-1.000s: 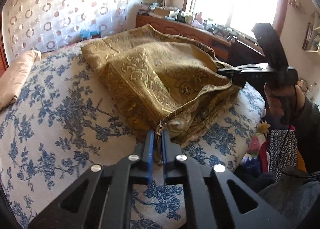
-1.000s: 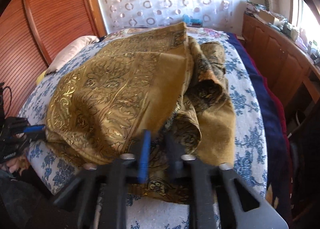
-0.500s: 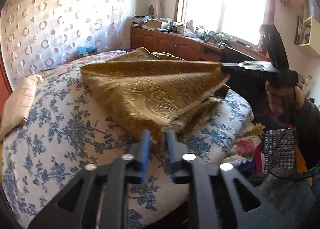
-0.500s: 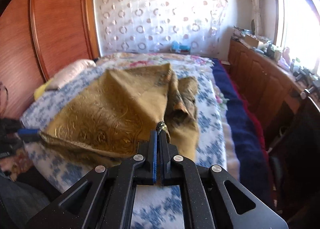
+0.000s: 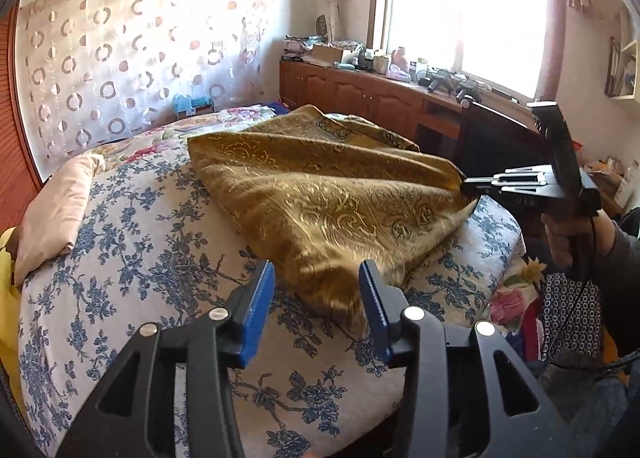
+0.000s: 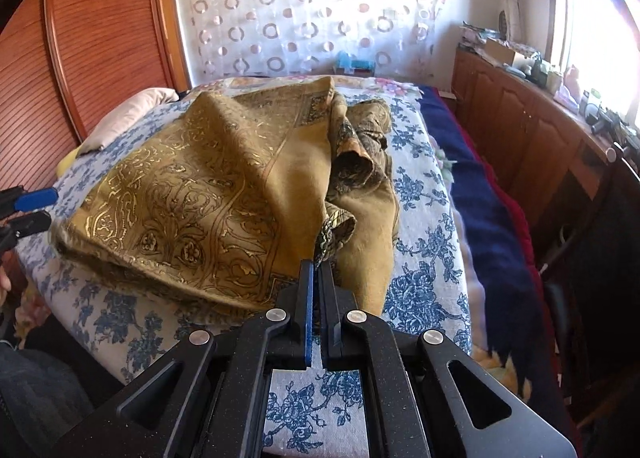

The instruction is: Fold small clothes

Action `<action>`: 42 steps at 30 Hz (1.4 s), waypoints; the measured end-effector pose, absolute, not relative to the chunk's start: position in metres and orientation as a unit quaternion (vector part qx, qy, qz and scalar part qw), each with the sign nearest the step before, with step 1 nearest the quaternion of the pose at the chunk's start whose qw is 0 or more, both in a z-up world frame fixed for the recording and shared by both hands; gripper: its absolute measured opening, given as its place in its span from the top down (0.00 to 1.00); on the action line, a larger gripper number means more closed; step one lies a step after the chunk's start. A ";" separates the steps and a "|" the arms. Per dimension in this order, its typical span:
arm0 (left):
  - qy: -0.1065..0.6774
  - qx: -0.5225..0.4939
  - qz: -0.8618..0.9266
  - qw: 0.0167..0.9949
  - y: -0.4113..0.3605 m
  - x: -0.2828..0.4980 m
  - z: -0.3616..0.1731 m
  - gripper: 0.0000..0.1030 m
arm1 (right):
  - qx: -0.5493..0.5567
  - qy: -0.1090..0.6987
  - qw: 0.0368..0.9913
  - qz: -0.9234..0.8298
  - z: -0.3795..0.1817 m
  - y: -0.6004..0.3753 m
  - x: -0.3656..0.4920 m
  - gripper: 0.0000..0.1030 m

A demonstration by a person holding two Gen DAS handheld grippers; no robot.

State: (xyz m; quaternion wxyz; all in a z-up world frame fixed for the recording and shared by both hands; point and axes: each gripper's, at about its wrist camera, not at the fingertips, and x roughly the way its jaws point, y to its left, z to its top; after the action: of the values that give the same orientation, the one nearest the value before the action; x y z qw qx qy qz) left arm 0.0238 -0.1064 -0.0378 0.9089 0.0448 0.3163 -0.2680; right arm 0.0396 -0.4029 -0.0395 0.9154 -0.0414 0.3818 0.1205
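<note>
Left wrist view: the left gripper (image 5: 316,300) is seen with its jaws apart and opening, nothing pressed between the blue pads (image 5: 256,308); the near corner of the gold cloth (image 5: 320,202) lies on the bed (image 5: 120,258) just past the tips, free of them. Across the bed, the right gripper (image 5: 466,187) is seen side-on, clamped on the cloth's far corner, which is held lifted off the cover. Right wrist view: the right gripper (image 6: 318,264) has its jaws together on a bunched edge of the cloth (image 6: 192,194), which is spread over the floral cover with a crumpled heap toward the right side. The left gripper (image 6: 38,208) shows at the left edge, jaws apart, just beside the cloth's corner. Step judged in hand: one corner is being let go while the other is kept pinched, likely a fold just laid or a regrip. Next move, as a judgement: a fresh edge should be taken by the left gripper, or the held corner carried across and laid flat, with the crumpled heap smoothed.
</note>
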 end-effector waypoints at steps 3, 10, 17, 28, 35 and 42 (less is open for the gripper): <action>0.309 0.039 -0.266 0.912 -0.103 0.022 -0.032 0.55 | -0.040 0.383 0.915 0.119 -0.041 -0.405 0.040 1.00; 0.317 0.028 -0.250 0.914 -0.096 0.028 -0.034 0.52 | -0.038 0.384 0.915 0.118 -0.043 -0.405 0.040 1.00; 0.325 0.027 -0.244 0.913 -0.095 0.033 -0.040 0.52 | -0.037 0.381 0.916 0.118 -0.040 -0.405 0.040 0.96; 0.334 0.017 -0.218 0.917 -0.088 0.060 -0.051 0.52 | -0.036 0.321 0.934 0.152 0.024 -0.399 0.124 0.59; 0.335 0.005 -0.203 0.920 -0.078 0.069 -0.054 0.52 | -0.055 0.401 0.902 0.149 -0.005 -0.360 0.251 0.59; 0.339 -0.004 -0.206 0.918 -0.072 0.070 -0.061 0.52 | -0.043 0.473 0.872 0.117 -0.046 -0.359 0.310 0.59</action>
State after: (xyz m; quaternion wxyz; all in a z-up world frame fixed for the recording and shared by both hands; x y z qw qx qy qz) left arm 0.0695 -0.0716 -0.0609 0.9179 -0.0041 0.3393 -0.2057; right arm 0.3098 -0.3589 -0.0463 0.8721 -0.0428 0.4731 0.1170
